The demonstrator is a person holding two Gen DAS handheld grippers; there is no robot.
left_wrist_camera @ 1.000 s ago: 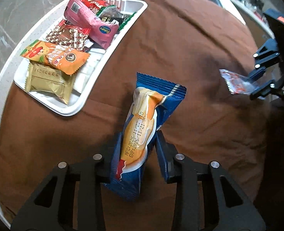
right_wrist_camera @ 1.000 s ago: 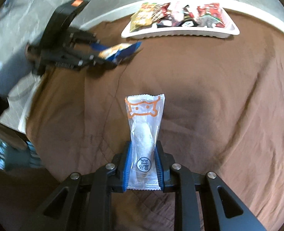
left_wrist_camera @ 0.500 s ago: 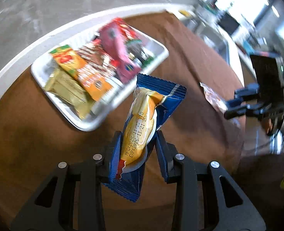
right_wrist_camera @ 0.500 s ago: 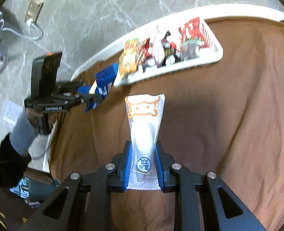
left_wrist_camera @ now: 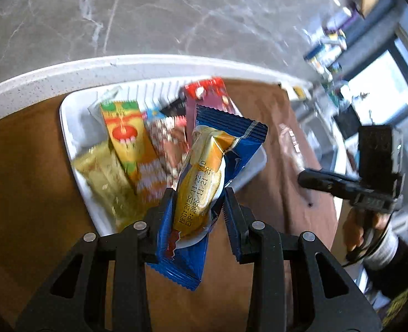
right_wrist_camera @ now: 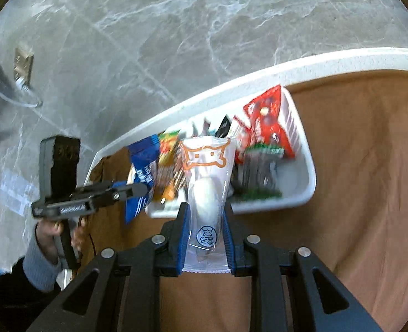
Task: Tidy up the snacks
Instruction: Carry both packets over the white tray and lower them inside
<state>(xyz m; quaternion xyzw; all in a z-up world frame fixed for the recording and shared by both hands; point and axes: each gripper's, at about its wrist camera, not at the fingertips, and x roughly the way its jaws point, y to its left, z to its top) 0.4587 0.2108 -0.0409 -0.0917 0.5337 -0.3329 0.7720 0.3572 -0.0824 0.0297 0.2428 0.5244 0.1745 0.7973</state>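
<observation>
in the left wrist view, a blue plastic snack packet with a yellow-and-white printed panel and a stamped date (left_wrist_camera: 204, 191) is pinched between the blue pads of the left gripper (left_wrist_camera: 198, 204), its upper end raised in front of the near edge of a white rectangular plastic tray (left_wrist_camera: 68, 127). the tray is seen resting on a brown cloth (left_wrist_camera: 29, 182) that covers a round white table (left_wrist_camera: 51, 74). inside the tray several packets are laid side by side: a gold foil packet (left_wrist_camera: 104, 179), an orange-and-green packet with a red motif (left_wrist_camera: 129, 141), a red-and-white patterned packet (left_wrist_camera: 165, 135) and a pink packet with a red top (left_wrist_camera: 209, 94); all are blurred. at the right, the right gripper (left_wrist_camera: 303, 177) is seen from the side, held in a hand (left_wrist_camera: 361, 227), with a blurred clear wrapper ahead of its tips.

in the right wrist view, a clear plastic packet with an orange cartoon outline and a white piece inside (right_wrist_camera: 206, 188) is clamped upright between the pads of the right gripper (right_wrist_camera: 206, 232), in front of the tray's near wall (right_wrist_camera: 300, 193). a red packet (right_wrist_camera: 267, 119) and a dark green-edged packet (right_wrist_camera: 259, 171) are seen in the tray behind it. at the left, the left gripper (right_wrist_camera: 143, 188) is held by a hand (right_wrist_camera: 51, 235) in a grey cuff, the blue packet (right_wrist_camera: 141, 171) gripped at its tips beside the tray's left end. grey marble floor (right_wrist_camera: 176, 41) is seen beyond the table.
</observation>
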